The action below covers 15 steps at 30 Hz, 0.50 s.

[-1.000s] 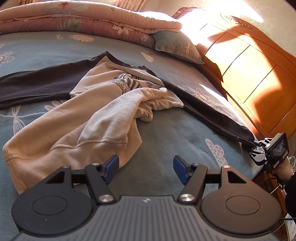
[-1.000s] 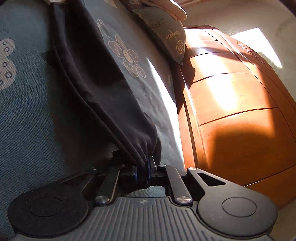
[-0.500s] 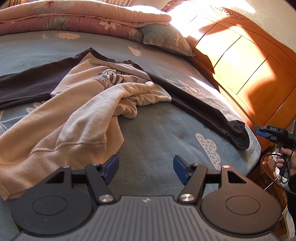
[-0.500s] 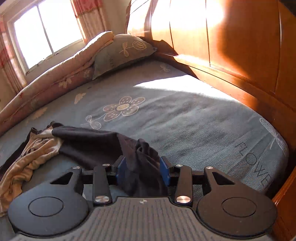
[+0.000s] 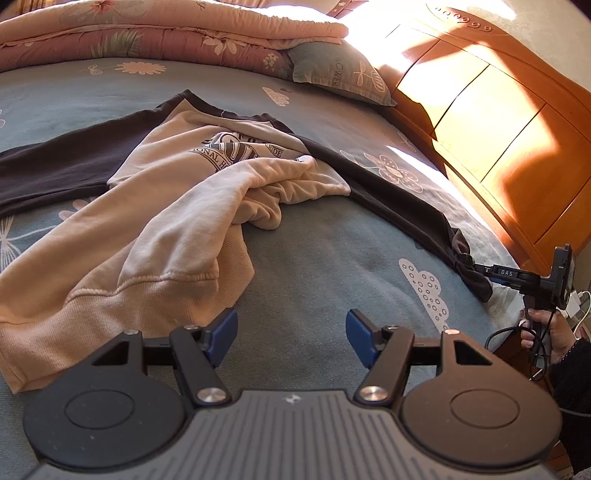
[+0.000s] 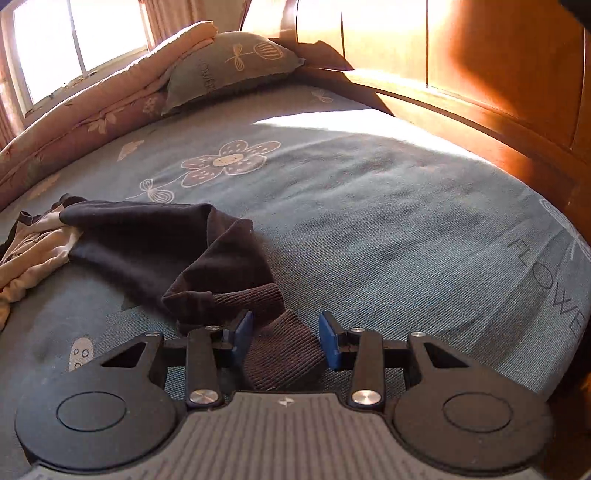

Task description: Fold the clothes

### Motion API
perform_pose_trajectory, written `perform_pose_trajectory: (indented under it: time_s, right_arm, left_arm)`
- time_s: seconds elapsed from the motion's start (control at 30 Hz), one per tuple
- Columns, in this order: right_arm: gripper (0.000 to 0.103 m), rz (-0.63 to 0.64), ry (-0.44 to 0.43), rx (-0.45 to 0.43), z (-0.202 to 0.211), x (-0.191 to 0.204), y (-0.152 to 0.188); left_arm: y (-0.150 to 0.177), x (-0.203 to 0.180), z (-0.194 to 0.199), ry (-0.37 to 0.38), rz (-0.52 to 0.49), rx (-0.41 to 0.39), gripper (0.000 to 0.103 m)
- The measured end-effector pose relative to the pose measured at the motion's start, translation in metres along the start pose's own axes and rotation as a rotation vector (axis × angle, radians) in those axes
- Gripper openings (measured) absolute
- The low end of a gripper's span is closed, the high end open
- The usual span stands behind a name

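Observation:
A beige sweatshirt (image 5: 166, 236) with dark sleeves lies crumpled on the blue bed sheet (image 5: 325, 266). Its right dark sleeve (image 5: 399, 206) runs toward the bed's edge and ends in a bunched, ribbed cuff (image 6: 284, 350). That cuff lies on the sheet between the jaws of my right gripper (image 6: 286, 334), which stand apart without squeezing it. In the left wrist view, the right gripper (image 5: 480, 271) sits at the sleeve's end, held by a person's hand (image 5: 546, 328). My left gripper (image 5: 291, 328) hovers open over bare sheet, just right of the sweatshirt's hem, with nothing between its fingers.
A wooden headboard (image 5: 498, 122) runs along the right side of the bed. A grey-blue pillow (image 5: 340, 70) and a folded pink floral quilt (image 5: 166, 33) lie at the far end. A window (image 6: 74, 48) is behind them. The bed's edge drops off near the right gripper.
My right gripper rolled over and its jaws came apart from the cuff. The dark sleeve, earlier pulled taut past the bed's edge, now lies slack and bunched on the sheet. The left gripper barely moved.

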State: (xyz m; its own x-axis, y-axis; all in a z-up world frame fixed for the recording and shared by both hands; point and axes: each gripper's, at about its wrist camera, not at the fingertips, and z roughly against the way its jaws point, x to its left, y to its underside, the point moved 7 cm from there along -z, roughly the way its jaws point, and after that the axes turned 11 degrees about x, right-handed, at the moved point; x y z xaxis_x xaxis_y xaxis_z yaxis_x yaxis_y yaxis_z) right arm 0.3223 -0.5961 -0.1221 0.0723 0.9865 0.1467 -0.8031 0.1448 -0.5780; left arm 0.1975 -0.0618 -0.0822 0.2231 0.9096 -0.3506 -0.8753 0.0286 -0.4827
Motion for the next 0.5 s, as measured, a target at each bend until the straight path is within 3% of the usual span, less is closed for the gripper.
perform_pose_trajectory:
  time_s: [0.1,0.23,0.3,0.37,0.4,0.43,0.5]
  right_arm:
    - [0.063,-0.038,-0.009,-0.012,0.004,-0.011,0.005]
    - [0.065,-0.138,-0.106,-0.015,0.004,-0.021,0.013]
    - [0.064,-0.123,-0.151,-0.002,0.004,-0.013,0.016]
    - [0.054,-0.079,-0.175,0.008,0.005,-0.001,0.019]
    - [0.030,-0.056,-0.168,0.004,0.006,0.004,0.019]
    - [0.023,-0.055,-0.157,-0.010,0.009,0.005,0.017]
    - [0.020,-0.078,-0.129,-0.049,0.017,0.000,0.009]
  left_arm:
    - [0.000,-0.002,-0.003,0.004,-0.002,0.007,0.065]
    - [0.000,-0.008,-0.008,0.013,-0.016,0.016,0.065]
    - [0.000,-0.010,-0.010,0.016,-0.022,0.019,0.065]
    - [-0.001,-0.012,-0.011,0.013,-0.025,0.021,0.065]
    - [-0.001,-0.012,-0.010,0.013,-0.026,0.020,0.065]
    - [-0.001,-0.012,-0.010,0.012,-0.027,0.020,0.065]
    - [-0.002,-0.011,-0.009,0.009,-0.028,0.017,0.065]
